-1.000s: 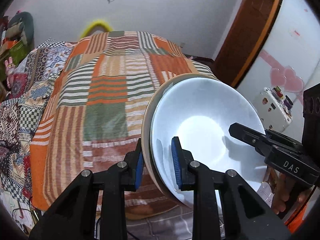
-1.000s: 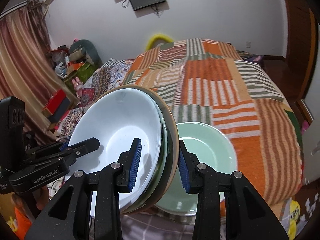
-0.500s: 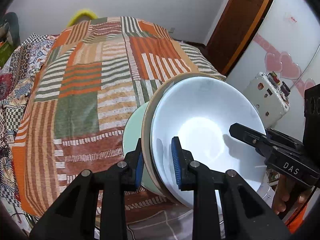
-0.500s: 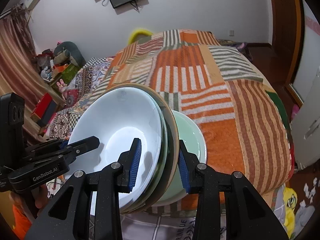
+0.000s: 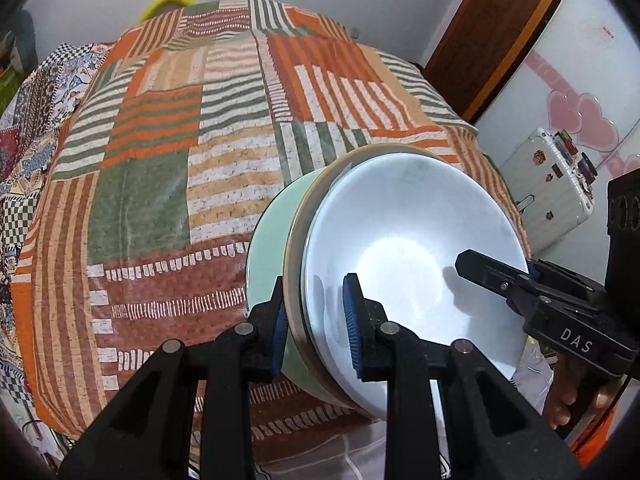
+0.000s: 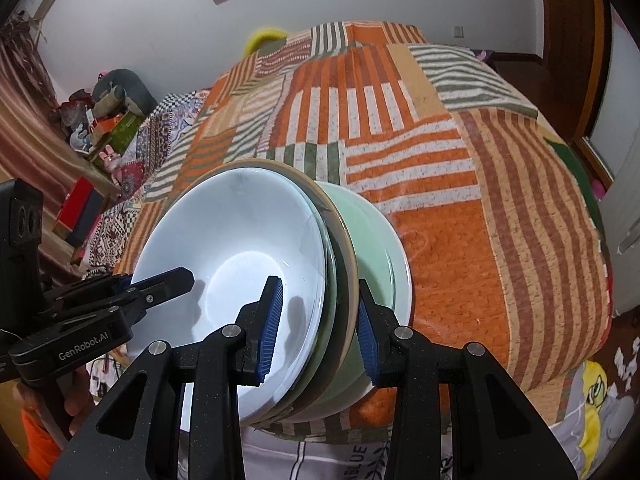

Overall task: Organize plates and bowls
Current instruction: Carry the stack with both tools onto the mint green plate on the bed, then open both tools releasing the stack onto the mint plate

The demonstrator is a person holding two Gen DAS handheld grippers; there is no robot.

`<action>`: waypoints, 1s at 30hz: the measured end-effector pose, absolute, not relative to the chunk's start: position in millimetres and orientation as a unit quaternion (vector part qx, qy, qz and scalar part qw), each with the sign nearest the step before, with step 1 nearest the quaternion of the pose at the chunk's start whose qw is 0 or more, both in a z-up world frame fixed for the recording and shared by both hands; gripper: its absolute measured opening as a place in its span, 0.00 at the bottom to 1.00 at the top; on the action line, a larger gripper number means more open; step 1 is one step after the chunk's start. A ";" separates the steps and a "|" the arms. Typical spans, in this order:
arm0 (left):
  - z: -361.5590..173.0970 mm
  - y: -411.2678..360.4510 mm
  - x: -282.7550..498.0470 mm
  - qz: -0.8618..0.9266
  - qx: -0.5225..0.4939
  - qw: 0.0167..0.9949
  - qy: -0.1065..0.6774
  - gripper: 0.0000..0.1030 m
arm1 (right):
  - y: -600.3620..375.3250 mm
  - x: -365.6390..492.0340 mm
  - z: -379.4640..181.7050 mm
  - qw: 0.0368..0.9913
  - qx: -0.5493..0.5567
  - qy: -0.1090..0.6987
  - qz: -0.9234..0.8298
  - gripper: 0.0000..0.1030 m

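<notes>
A white bowl (image 5: pixel 400 240) (image 6: pixel 240 240) is nested in a tan-rimmed plate (image 5: pixel 294 240) (image 6: pixel 348 264), with a greenish dish edge between them. The stack is tilted and held from both sides. My left gripper (image 5: pixel 316 324) is shut on its near rim, one pad inside the bowl and one behind the plate. My right gripper (image 6: pixel 318 328) clamps the opposite rim the same way. A mint-green bowl (image 5: pixel 268 248) (image 6: pixel 380 256) sits on the bed right under the stack. Whether they touch I cannot tell.
The bed's orange, green and cream patchwork blanket (image 5: pixel 160 160) spreads beyond the bowls. A white suitcase (image 5: pixel 548 188) and a wooden door frame (image 5: pixel 492 40) stand on the right. Boxes and toys (image 6: pixel 104 132) pile up at the left, and a hand (image 5: pixel 568 392) grips the right tool.
Both grippers have come down toward the bed with the stack. The mint-green bowl has come into view beneath it and now lies close against the stack's underside.
</notes>
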State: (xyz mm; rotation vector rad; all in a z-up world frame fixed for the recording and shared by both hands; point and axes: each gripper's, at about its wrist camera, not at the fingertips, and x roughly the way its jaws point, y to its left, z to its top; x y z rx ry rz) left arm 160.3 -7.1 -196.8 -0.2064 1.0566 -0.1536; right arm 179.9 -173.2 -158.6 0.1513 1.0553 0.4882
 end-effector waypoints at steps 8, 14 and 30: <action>-199.8 -8.0 165.6 -0.073 -0.093 0.858 0.500 0.24 | -173.3 186.4 -162.6 0.833 0.071 0.501 0.226 0.32; -203.0 -3.4 161.4 -0.081 -0.106 0.857 0.497 0.25 | -173.6 182.9 -164.7 0.833 0.068 0.495 0.238 0.34; -95.4 6.8 97.9 -0.053 -0.089 0.926 0.363 0.27 | -200.6 151.9 -88.9 0.882 0.060 0.402 0.238 0.35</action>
